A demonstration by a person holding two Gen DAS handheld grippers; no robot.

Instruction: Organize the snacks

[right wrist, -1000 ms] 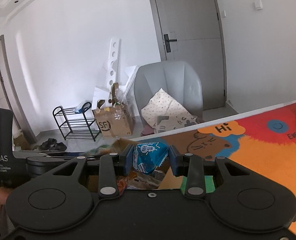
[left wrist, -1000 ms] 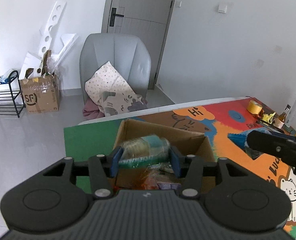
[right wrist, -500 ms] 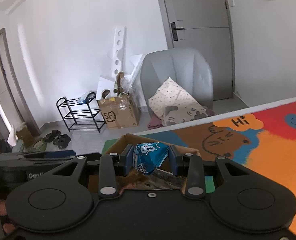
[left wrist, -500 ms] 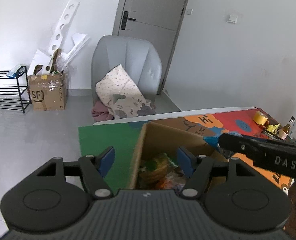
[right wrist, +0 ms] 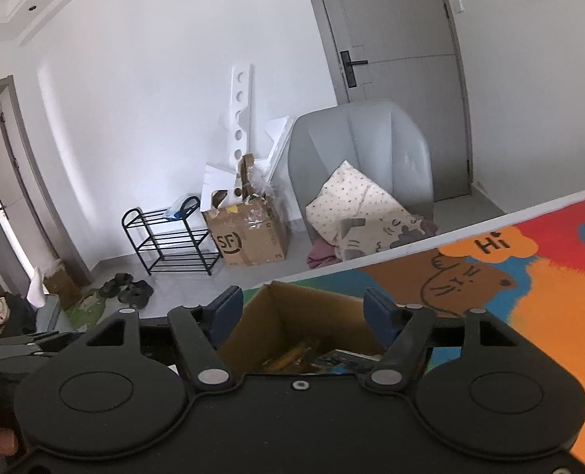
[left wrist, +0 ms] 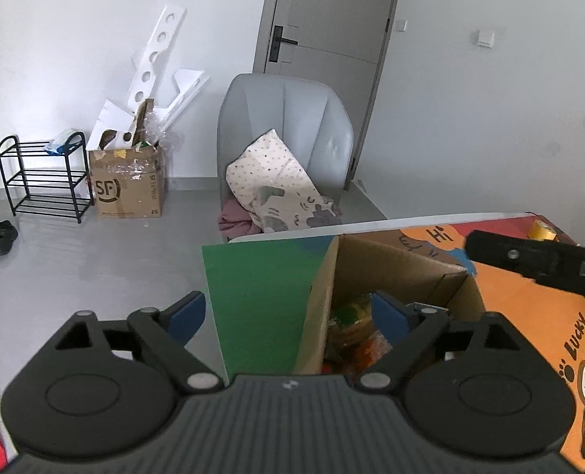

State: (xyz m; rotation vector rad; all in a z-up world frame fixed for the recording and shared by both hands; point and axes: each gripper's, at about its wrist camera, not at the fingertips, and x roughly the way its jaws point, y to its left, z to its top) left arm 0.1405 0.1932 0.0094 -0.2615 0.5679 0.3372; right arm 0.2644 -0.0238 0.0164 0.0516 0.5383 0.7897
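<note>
Left gripper (left wrist: 288,314): jaws opening, nothing pinched, straddling the near wall of the box (left wrist: 320,296). Right gripper (right wrist: 300,314): jaws opening, empty, over the same box (right wrist: 252,328). Snacks (left wrist: 355,331) lie inside the box, at 6 o'clock on the mat (left wrist: 529,316).

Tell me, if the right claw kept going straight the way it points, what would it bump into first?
Probably the open brown cardboard box of snack packets, directly ahead between the opening, empty right claw; depth is uncertain.
</note>
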